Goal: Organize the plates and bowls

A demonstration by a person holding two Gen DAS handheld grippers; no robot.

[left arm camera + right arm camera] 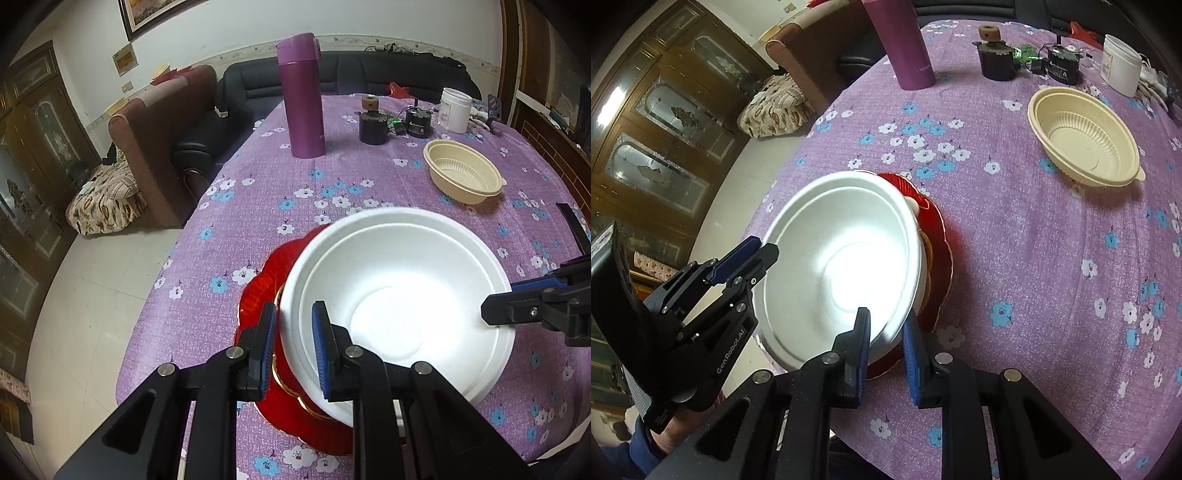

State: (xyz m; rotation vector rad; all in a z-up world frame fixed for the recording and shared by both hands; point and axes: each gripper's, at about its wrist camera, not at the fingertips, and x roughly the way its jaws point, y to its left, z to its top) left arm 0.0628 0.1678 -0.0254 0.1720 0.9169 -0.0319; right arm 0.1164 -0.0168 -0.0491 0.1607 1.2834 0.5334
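On the white bowl rim: both grippers, opposite sides.
left fingers: left gripper [293,350] straddles the near-left rim of the white bowl [399,295]; fingers [321,347] narrow, one inside, one outside; whether the pads press the wall is not readable.
right fingers: right gripper [886,354] straddles the bowl's [834,269] near-right rim, same narrow gap; pad contact hard to make out, so grip unconfirmed.
bowl position: sits on the red plate [258,295], over its right part.
hidden: most of the plate under the bowl; bowl interior blown out by glare.
beige bowl: [1086,136] alone on the worktop [258,192], well apart, far right.
left view only: sofa [332,81] behind the purple flask [303,96], flask seen whole.
right view only: flask [905,44] top cut off; hand and sleeve [665,435] holding the left gripper [753,254].
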